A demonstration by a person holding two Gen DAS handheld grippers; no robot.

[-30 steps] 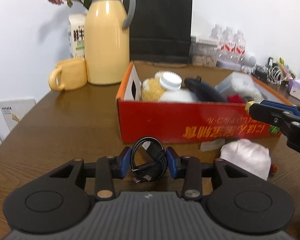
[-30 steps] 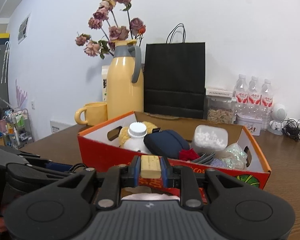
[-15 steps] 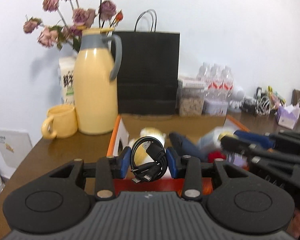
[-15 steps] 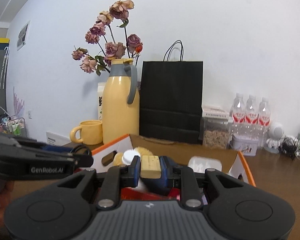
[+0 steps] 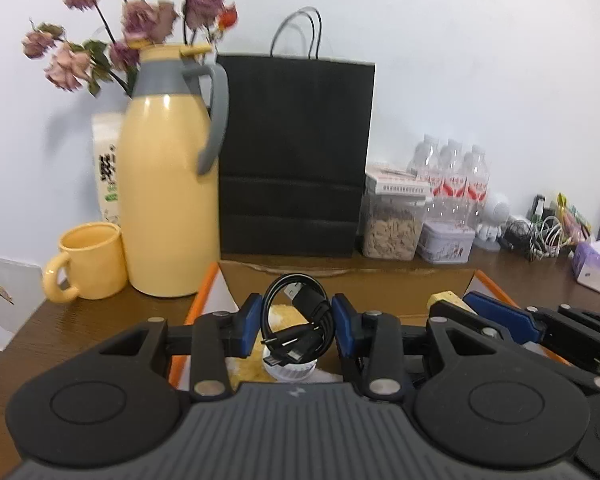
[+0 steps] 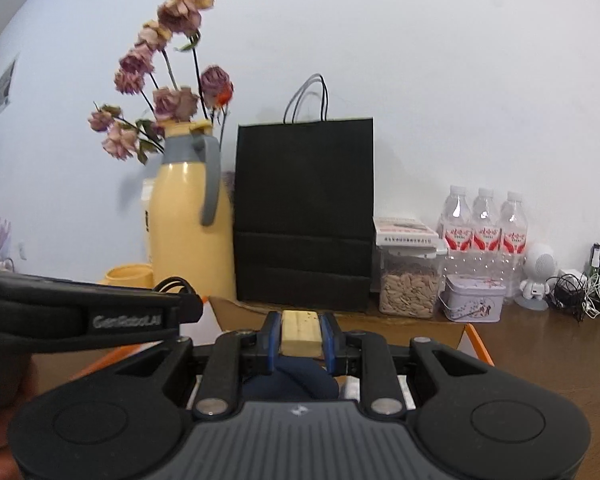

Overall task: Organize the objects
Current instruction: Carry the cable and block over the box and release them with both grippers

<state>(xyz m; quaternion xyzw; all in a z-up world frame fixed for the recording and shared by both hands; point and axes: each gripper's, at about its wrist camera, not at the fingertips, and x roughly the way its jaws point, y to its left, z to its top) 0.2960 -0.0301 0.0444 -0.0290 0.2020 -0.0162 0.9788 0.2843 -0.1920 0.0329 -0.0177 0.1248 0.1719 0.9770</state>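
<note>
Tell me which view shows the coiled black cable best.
The left wrist view: the coiled black cable sits centred, whole, between the left gripper jaws. The right wrist view shows only a sliver of its loop above that gripper's side.

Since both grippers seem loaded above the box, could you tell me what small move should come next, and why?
Probably lower the left gripper a little and open it. It is shut on the coiled black cable, held over the orange box and the items inside, so the cable should drop in. The right gripper grips its wooden block alongside.
</note>
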